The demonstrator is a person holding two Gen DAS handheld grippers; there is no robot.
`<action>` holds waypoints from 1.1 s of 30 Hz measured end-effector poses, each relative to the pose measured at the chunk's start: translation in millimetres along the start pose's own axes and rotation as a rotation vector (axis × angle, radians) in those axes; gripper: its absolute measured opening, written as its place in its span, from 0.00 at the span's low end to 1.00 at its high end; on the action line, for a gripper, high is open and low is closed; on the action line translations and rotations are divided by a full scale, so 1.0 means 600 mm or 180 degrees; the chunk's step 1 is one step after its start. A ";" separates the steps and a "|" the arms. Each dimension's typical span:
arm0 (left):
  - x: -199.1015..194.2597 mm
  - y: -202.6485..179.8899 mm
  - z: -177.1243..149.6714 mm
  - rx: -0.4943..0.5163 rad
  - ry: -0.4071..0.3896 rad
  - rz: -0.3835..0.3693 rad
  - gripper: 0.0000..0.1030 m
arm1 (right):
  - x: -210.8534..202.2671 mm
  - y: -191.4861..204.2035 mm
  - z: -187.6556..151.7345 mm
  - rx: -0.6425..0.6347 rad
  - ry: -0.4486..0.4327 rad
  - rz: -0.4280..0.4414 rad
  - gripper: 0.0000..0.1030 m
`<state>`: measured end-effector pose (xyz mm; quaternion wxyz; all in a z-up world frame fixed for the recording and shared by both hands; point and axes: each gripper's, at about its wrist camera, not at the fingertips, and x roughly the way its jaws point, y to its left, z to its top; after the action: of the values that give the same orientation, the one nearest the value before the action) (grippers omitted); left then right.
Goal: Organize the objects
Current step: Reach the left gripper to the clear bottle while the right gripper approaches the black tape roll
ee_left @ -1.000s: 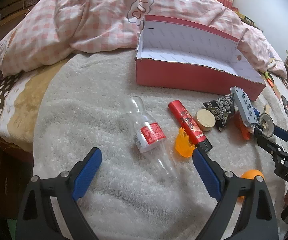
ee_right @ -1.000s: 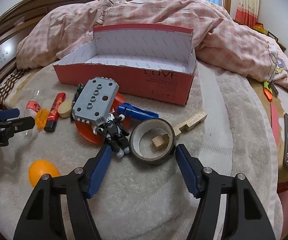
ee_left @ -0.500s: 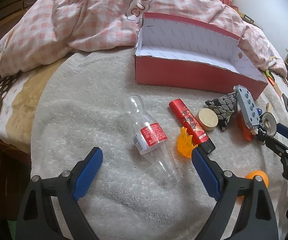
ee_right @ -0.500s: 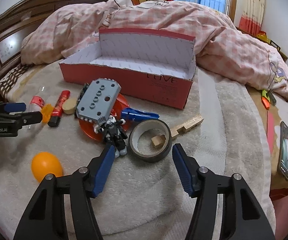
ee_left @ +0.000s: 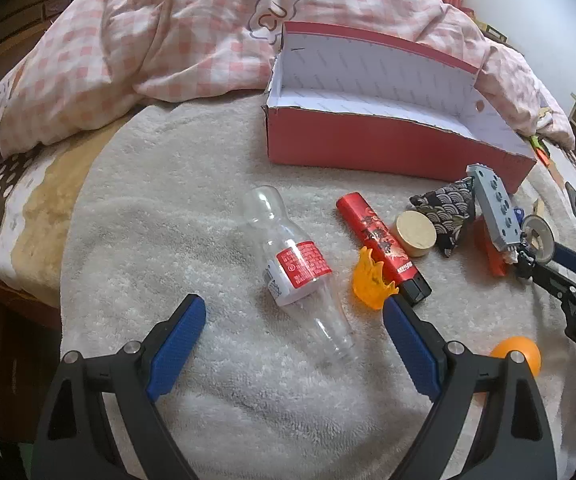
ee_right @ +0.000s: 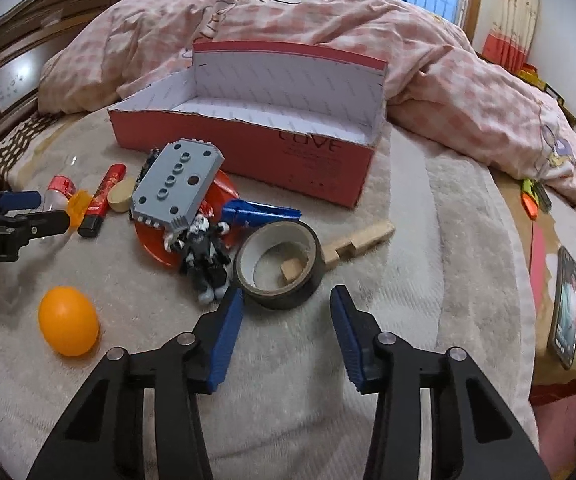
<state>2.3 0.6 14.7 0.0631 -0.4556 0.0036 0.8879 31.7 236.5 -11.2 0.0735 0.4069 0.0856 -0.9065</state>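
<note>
An open red box (ee_left: pixel 388 148) (ee_right: pixel 247 148) with a white inside stands on a beige towel. My left gripper (ee_left: pixel 294 316) is open and empty, just short of a clear plastic bottle (ee_left: pixel 300 268) lying on its side. Right of the bottle lie an orange flame piece (ee_left: pixel 372 280), a red tube (ee_left: pixel 380 240) and a round wooden lid (ee_left: pixel 415 234). My right gripper (ee_right: pixel 286 300) is open and empty, just short of a tape roll (ee_right: pixel 279 264). A black-and-white toy figure (ee_right: pixel 203 252), a grey plate (ee_right: pixel 177 184), a blue clip (ee_right: pixel 259 212) and an orange ball (ee_right: pixel 68 326) lie around it.
A pink checked quilt (ee_left: pixel 147 40) is heaped behind the box. A patterned pouch (ee_left: pixel 448 210) lies by the lid. Wooden blocks (ee_right: pixel 358 240) lie right of the tape. A phone (ee_right: pixel 566 308) lies at the bed's right edge. The wooden headboard (ee_right: pixel 27 48) is at the left.
My right gripper has drawn back from the tape roll, which was between its fingers, and its jaws have narrowed a little. My left gripper has hardly moved.
</note>
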 end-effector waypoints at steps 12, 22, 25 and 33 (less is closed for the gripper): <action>0.010 -0.004 0.001 0.0085 0.0026 0.0071 0.89 | 0.023 0.007 0.016 -0.0124 -0.0020 -0.0091 0.45; 0.010 -0.002 0.000 0.0072 0.0015 0.0061 0.85 | -0.039 0.011 -0.006 0.0108 -0.0075 0.0191 0.31; 0.012 0.002 0.001 0.0055 0.0021 0.0079 0.81 | -0.036 0.019 -0.024 0.0112 0.0057 0.0239 0.31; 0.015 0.007 0.004 0.0094 0.0014 0.0098 0.75 | -0.035 0.016 -0.027 0.0128 0.0061 0.0188 0.48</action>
<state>-5.4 -2.2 8.7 0.0560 -0.4566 0.0239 0.8876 59.3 232.0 -6.8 0.0913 0.4193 0.0560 -0.9015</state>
